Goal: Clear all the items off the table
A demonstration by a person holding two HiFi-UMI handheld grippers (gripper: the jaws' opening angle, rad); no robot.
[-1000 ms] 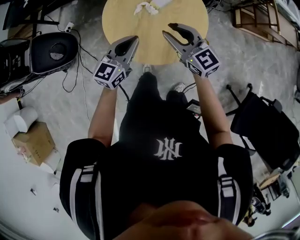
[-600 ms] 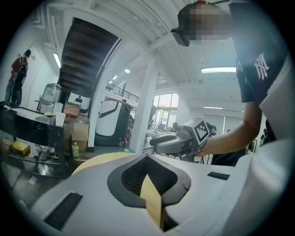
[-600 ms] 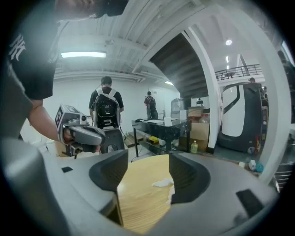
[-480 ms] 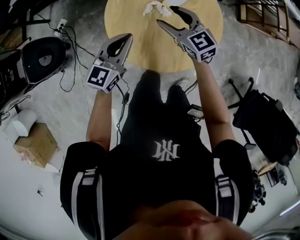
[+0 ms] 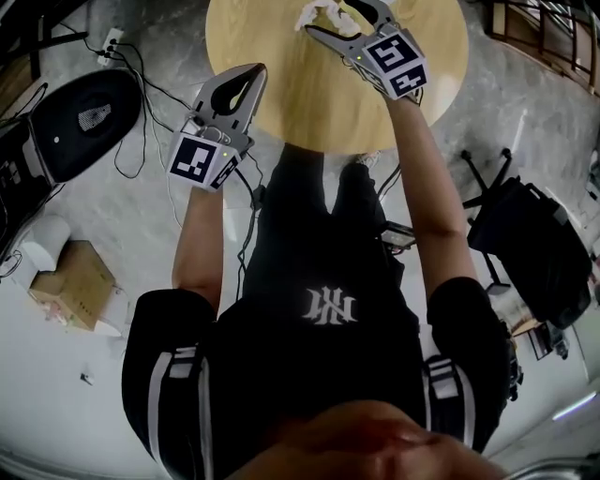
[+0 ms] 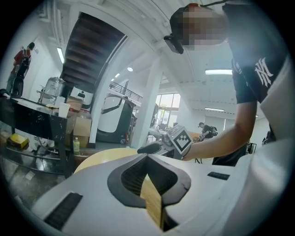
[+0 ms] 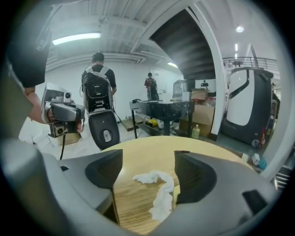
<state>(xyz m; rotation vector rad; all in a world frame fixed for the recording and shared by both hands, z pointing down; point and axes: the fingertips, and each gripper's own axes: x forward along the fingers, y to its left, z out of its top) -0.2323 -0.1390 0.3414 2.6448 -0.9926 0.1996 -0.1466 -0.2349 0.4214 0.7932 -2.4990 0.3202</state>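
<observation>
A crumpled white tissue [image 5: 307, 14] lies on the round wooden table [image 5: 309, 94], at the top of the head view. My right gripper [image 5: 330, 17] reaches over the table, its jaws opening. The tissue [image 7: 159, 191] lies on the wood between them, and neither pad presses on it. In the right gripper view the right gripper [image 7: 148, 166] looks straight down onto it. My left gripper [image 5: 246, 80] hovers at the table's near left edge, shut and empty. The left gripper [image 6: 147, 156] shows only a sliver of table through its jaw loop.
A black seat [image 5: 80, 117] and cables [image 5: 141, 84] lie on the floor to the left. A cardboard box [image 5: 70, 281] sits further back, and a black chair [image 5: 530, 253] stands at the right. Beyond the table are a person with a backpack [image 7: 97, 90] and a black bench [image 7: 166, 110].
My right gripper has moved forward across the table to the tissue and its jaws have spread wider. The left gripper stays shut by the table's near edge.
</observation>
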